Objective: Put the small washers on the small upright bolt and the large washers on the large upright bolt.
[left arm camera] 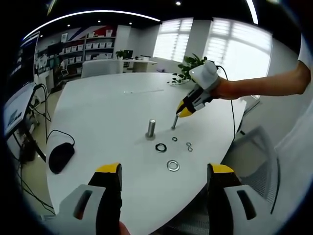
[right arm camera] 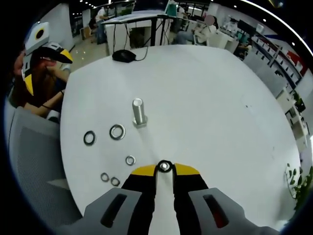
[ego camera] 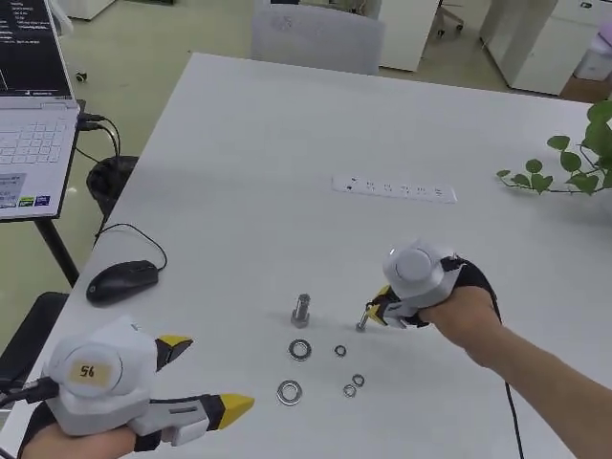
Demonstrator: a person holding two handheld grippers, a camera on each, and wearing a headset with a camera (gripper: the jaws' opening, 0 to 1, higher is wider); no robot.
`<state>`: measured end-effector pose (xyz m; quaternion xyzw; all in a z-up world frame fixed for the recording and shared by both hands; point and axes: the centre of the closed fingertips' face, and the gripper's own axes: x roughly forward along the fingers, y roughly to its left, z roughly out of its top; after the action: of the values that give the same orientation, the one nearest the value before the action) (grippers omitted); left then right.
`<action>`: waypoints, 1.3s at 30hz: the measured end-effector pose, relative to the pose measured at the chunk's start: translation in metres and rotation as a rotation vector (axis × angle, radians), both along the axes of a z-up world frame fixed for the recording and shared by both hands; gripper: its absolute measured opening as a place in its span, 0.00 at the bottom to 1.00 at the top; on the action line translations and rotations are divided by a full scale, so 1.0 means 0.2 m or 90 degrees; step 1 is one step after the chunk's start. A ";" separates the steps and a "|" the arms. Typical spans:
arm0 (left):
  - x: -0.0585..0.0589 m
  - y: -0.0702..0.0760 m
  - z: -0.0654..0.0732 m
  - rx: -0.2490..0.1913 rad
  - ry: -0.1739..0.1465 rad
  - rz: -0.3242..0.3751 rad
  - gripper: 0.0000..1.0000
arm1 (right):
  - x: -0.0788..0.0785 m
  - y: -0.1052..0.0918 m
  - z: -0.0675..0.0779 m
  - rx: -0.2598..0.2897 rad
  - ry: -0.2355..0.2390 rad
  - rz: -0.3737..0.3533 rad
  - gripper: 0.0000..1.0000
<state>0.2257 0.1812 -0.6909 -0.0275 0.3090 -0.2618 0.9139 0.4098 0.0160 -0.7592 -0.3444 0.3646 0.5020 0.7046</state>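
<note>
Steel-grey and loose on the white table (ego camera: 239,143), two large washers (ego camera: 300,349) lie just in front of the large bolt (ego camera: 301,309), which stands bare. Three small washers (ego camera: 358,380) lie near the small bolt (ego camera: 362,322). My right gripper (ego camera: 375,314) has its jaws pinched almost shut on what I take to be a fourth small washer (right arm camera: 165,166), right at the top of the small bolt. My left gripper (ego camera: 208,373) is spread wide with nothing in it, low by the near edge. I judge the job barely begun: one small washer going on, five left.
</note>
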 end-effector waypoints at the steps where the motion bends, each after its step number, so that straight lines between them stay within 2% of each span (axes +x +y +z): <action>1: 0.00 0.00 0.00 0.000 0.000 0.000 0.71 | 0.00 0.00 0.00 -0.002 0.000 0.001 0.13; 26: 0.01 0.00 0.00 -0.001 0.000 0.003 0.71 | 0.00 0.01 -0.07 -0.031 0.012 0.016 0.13; 39: 0.00 0.01 0.00 -0.001 0.002 0.008 0.71 | 0.00 0.03 -0.16 -0.052 0.027 0.021 0.13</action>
<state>0.2258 0.1837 -0.6910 -0.0303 0.3102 -0.2562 0.9150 0.4095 0.0213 -0.7918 -0.3685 0.3939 0.5055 0.6735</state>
